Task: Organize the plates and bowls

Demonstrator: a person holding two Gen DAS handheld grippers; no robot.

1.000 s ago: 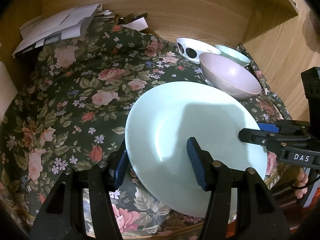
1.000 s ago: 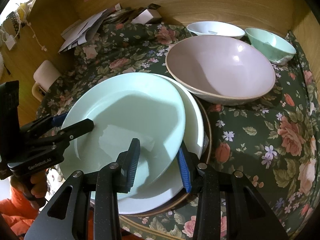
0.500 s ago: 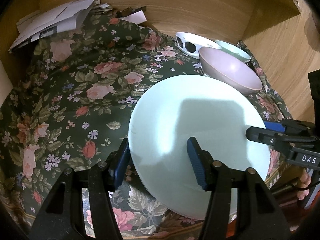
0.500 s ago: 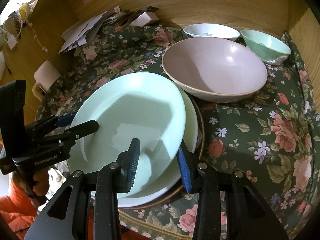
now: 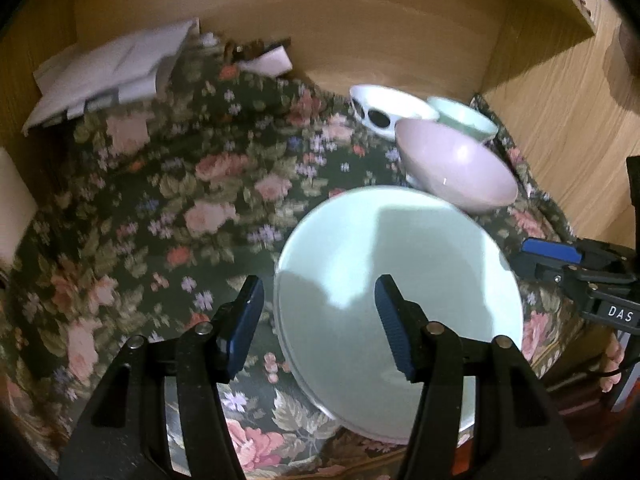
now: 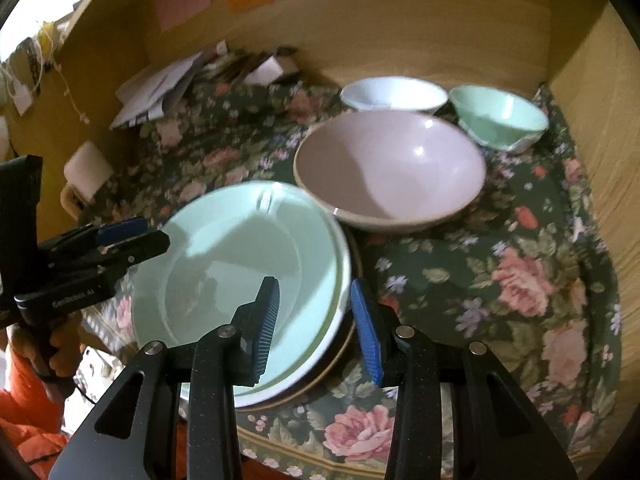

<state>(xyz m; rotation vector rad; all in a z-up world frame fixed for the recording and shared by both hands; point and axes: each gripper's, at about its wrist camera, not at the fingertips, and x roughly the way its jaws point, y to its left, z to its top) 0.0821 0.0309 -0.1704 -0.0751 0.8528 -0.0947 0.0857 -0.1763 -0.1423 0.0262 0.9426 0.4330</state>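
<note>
Where the floral tablecloth [image 5: 168, 216] fills most of both views, a wooden wall [image 6: 400, 32] rises behind it in the upper part of each frame. On the cloth, low and centre in the left wrist view, sits the pale mint plate [image 5: 400, 304], the top of a stack; in the right wrist view a white plate [image 6: 316, 364] and a brown-rimmed plate [image 6: 340, 356] show beneath its lower right edge. Above and right of the stack stands the pink bowl [image 6: 390, 168], its rim just beside the mint plate. Behind it, toward the upper right, stand a white bowl [image 6: 394, 94] and a smaller mint-green bowl [image 6: 500, 116], side by side. A pile of white papers [image 5: 112, 76] lies at the upper left by the wall.

The left gripper [image 5: 318, 320] is spread wide and holds nothing: its right finger hangs over the mint plate's face and its left finger lies outside the plate's left edge, over the cloth. Contact with the plate cannot be told. In the right wrist view it reaches in from the left edge, level, with a hand [image 6: 60, 344] wrapped round its handle at the lower left.

The right gripper [image 6: 316, 328] is likewise parted, straddling the stack's right rim, left finger over the mint plate, right finger over the cloth. It grips nothing.
</note>
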